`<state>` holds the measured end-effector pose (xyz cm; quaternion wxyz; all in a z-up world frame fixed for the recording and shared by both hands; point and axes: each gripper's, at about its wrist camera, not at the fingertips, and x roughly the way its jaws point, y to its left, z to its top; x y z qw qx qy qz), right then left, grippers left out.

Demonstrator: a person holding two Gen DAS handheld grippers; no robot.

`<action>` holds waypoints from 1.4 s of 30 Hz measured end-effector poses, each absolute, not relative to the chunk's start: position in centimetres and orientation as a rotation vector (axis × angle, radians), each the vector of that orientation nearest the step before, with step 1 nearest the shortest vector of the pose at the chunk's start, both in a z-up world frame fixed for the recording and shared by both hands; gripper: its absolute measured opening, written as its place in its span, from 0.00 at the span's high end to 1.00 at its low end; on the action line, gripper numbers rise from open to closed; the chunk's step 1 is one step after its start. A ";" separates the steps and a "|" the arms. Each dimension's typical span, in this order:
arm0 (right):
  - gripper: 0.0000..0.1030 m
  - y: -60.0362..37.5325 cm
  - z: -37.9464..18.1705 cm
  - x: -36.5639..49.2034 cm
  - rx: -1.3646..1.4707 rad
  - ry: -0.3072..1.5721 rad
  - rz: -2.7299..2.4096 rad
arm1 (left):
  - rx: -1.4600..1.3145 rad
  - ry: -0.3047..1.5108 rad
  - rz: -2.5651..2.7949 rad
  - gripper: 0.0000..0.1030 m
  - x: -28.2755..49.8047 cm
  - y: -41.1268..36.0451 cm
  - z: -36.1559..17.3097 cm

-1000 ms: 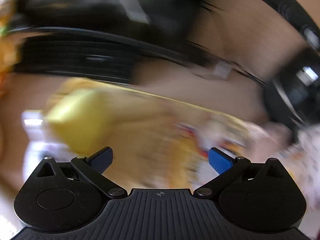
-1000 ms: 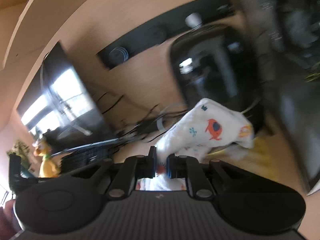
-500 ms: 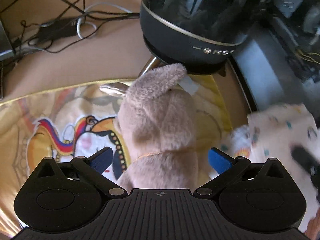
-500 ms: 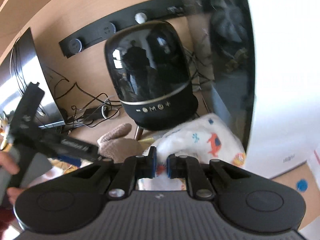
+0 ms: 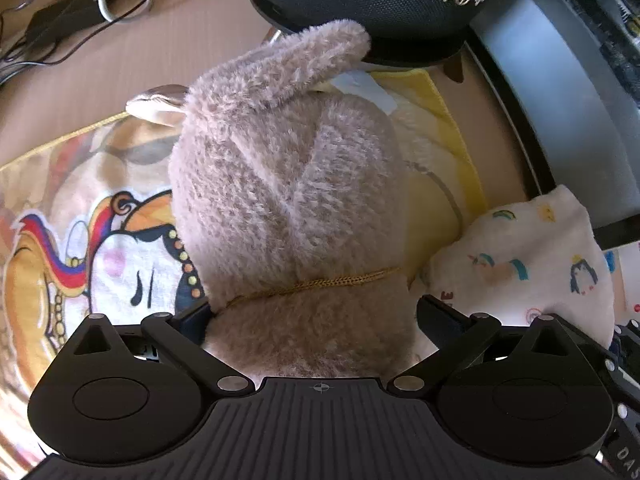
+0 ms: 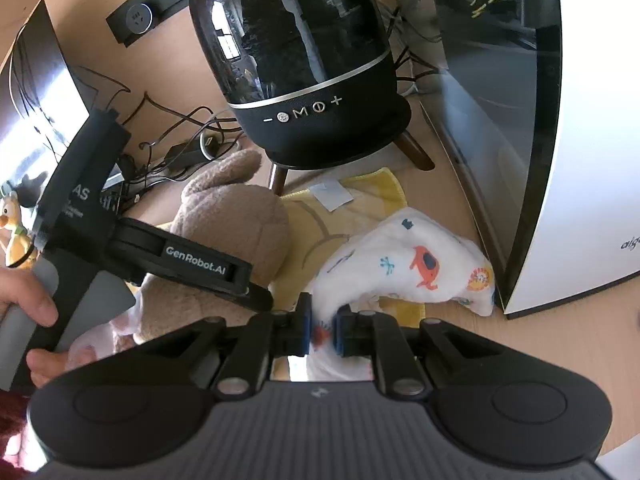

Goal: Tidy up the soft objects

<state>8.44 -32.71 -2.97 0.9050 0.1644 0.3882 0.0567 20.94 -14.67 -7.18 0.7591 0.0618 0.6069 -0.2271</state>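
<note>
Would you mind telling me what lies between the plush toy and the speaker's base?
In the right wrist view, only a strip of yellow towel and a wooden speaker leg separate plush toy from speaker.

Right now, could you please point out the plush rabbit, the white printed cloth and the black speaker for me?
plush rabbit (image 5: 288, 184): left wrist view, back of its head.
white printed cloth (image 6: 416, 264): right wrist view, near the orange elephant print.
black speaker (image 6: 316, 132): right wrist view, fabric base below the buttons.

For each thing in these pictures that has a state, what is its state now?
Left gripper: open, jaws astride the plush.
Right gripper: shut on the white printed cloth.
Plush bunny: lying on the yellow towel.
White printed cloth: bunched, one end pinched.
Yellow towel: spread flat.
Black speaker: upright.
</note>
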 end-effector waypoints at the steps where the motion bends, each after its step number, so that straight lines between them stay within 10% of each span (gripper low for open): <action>1: 0.87 -32.6 -2.9 8.4 0.337 0.799 0.117 | 0.114 1.312 -0.512 0.03 20.9 -14.1 -7.1; 12: 0.87 -30.9 -0.4 9.7 0.356 0.739 0.093 | 0.032 1.245 -0.525 0.13 20.1 -4.7 -4.5; 42: 0.87 -11.0 5.3 20.9 0.300 0.723 0.512 | -0.089 1.208 -0.465 0.02 21.1 8.2 -4.6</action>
